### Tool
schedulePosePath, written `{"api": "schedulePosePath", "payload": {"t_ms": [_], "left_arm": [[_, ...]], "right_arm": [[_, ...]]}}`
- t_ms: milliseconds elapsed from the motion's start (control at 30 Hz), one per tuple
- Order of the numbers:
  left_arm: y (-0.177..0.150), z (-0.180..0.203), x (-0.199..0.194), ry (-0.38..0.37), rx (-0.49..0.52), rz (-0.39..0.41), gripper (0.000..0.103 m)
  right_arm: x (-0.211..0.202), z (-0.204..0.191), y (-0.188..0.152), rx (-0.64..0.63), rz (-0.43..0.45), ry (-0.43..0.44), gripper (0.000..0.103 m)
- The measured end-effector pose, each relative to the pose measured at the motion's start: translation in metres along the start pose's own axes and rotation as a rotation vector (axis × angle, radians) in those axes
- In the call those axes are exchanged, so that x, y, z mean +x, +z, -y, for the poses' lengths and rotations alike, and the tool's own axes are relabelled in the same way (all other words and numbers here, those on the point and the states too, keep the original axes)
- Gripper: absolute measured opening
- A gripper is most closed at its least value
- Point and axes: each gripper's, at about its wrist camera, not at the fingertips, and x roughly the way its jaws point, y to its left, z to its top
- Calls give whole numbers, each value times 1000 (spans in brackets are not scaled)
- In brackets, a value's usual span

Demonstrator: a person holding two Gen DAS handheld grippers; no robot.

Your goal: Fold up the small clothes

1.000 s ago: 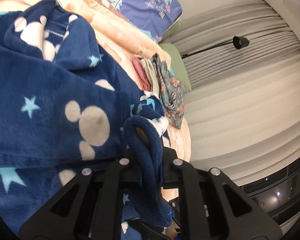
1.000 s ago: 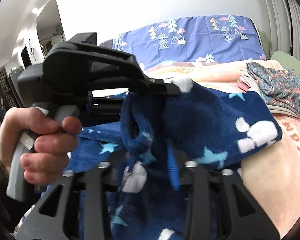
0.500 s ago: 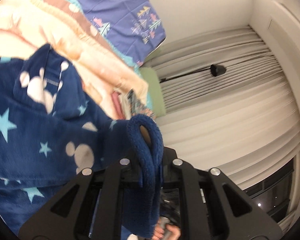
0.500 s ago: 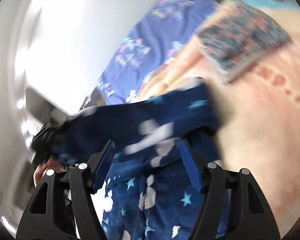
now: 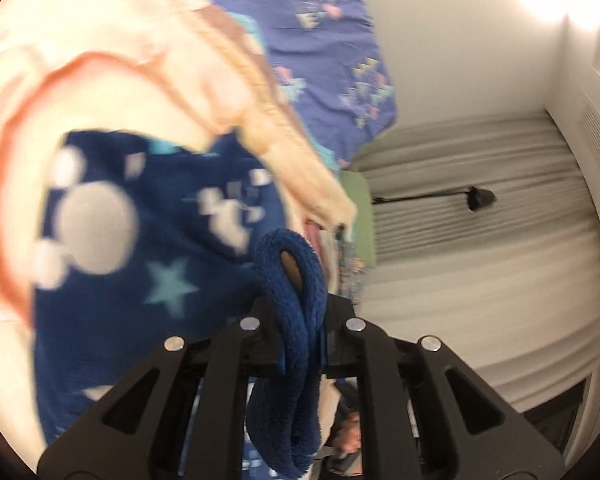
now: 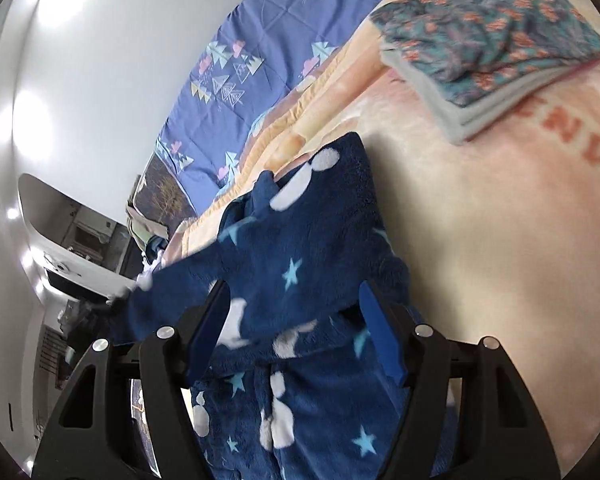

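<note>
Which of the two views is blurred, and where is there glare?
Left wrist view: the blue fleece garment and peach blanket are smeared by motion, with glare at the top right corner. Right wrist view: mostly sharp, bright spots on the white wall.

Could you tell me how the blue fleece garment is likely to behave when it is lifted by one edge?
Probably floppy: the fleece drapes and bunches from the left gripper. Likely light and not slippery, since a pinched plush fold holds it.

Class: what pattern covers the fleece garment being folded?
Navy fleece garment: white mouse heads, light-blue stars; clearest in right wrist view.
</note>
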Motion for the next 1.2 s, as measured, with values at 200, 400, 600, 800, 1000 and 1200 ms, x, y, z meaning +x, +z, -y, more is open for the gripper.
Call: {"api": "schedulePosePath", "payload": {"t_ms": [200,400,600,800,1000,1200], "left_arm": [[4,-66,0,131,-17,6,14],[10,-74,-21,228,51,48,62],[-10,-12,-36,233,267,102,63],[-50,7,23,389,457,-6,51],[-73,-21,57,532,575,-4,49],[-102,12,21,570,645,-3,78]], "right_arm": [[22,-6,6,-26,-21,-21,68],[31,-13,9,-95,-14,-55,68],[38,-41,23,-239,56,-103,33],[80,-4,27,-113,-5,-196,33],[96,9,11,-161,-8,-239,35],[36,-17,-12,-132,-21,-138,75]]}}
